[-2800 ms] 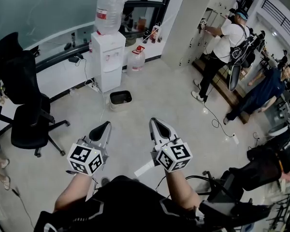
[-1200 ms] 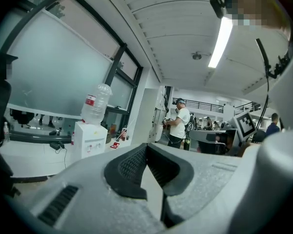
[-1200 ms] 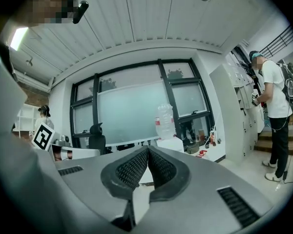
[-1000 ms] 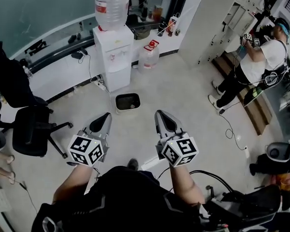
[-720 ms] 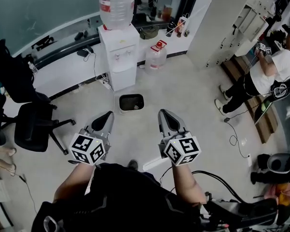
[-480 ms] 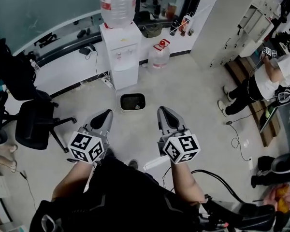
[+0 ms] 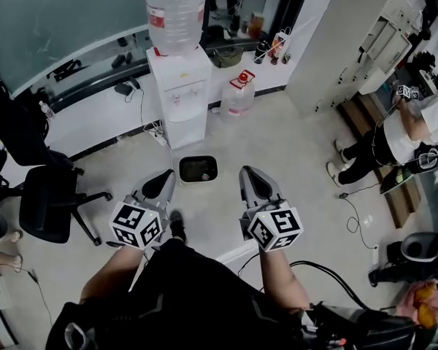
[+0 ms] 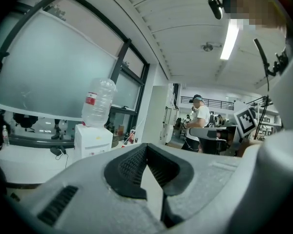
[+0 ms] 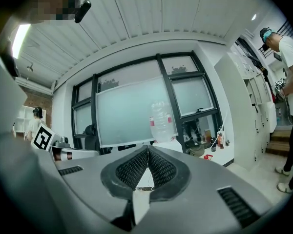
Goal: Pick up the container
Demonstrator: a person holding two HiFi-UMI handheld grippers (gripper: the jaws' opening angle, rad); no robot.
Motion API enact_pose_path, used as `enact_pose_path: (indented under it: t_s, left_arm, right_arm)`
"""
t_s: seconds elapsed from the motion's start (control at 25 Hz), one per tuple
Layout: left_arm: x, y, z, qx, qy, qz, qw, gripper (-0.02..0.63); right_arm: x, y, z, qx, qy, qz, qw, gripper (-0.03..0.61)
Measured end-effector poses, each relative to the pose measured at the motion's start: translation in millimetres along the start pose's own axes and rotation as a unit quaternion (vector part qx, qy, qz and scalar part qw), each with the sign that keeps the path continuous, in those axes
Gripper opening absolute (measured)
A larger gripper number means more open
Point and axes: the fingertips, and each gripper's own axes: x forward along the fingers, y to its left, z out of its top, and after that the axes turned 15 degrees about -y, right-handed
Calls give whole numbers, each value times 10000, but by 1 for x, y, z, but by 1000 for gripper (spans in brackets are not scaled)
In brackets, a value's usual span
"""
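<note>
A small dark-lined bin (image 7: pixel 198 168) stands on the floor in front of a white water dispenser (image 7: pixel 182 93) that carries a big clear bottle (image 7: pixel 174 13). A second water jug (image 7: pixel 239 97) with a red cap stands on the floor to the dispenser's right. My left gripper (image 7: pixel 166 177) and right gripper (image 7: pixel 248 172) are held side by side just short of the bin, both shut and empty. In the left gripper view the shut tip (image 8: pixel 146 145) points past the dispenser (image 8: pixel 92 140). In the right gripper view the tip (image 9: pixel 147 147) sits below the bottle (image 9: pixel 160 121).
A black office chair (image 7: pixel 47 203) stands at the left by a white counter (image 7: pixel 95 115). White lockers (image 7: pixel 379 42) line the right side, where a person (image 7: pixel 416 133) stands. Cables (image 7: pixel 358 217) trail over the floor at the right.
The whole view has advanced toward the dispenser, so the bin now lies closer to both gripper tips. Both grippers have stayed shut and empty, side by side.
</note>
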Motion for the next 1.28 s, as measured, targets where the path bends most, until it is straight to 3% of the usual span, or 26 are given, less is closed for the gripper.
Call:
enact_pose_path:
  t_s: [0.32,0.88,1.28]
  left_arm:
    - [44,58,-10,-173,71,4,9998,6]
    - [104,150,-54,-418,532,60,9977,6]
    - [129,182,-120,-657,1036,127,9924,6]
  right_arm:
    - [60,-19,-18,-120,145,-172,9997,9]
    - [155,-51,-90,-99,673,-312,9972,9]
    - [186,-80,-155,-345,1237,-287,9913,9]
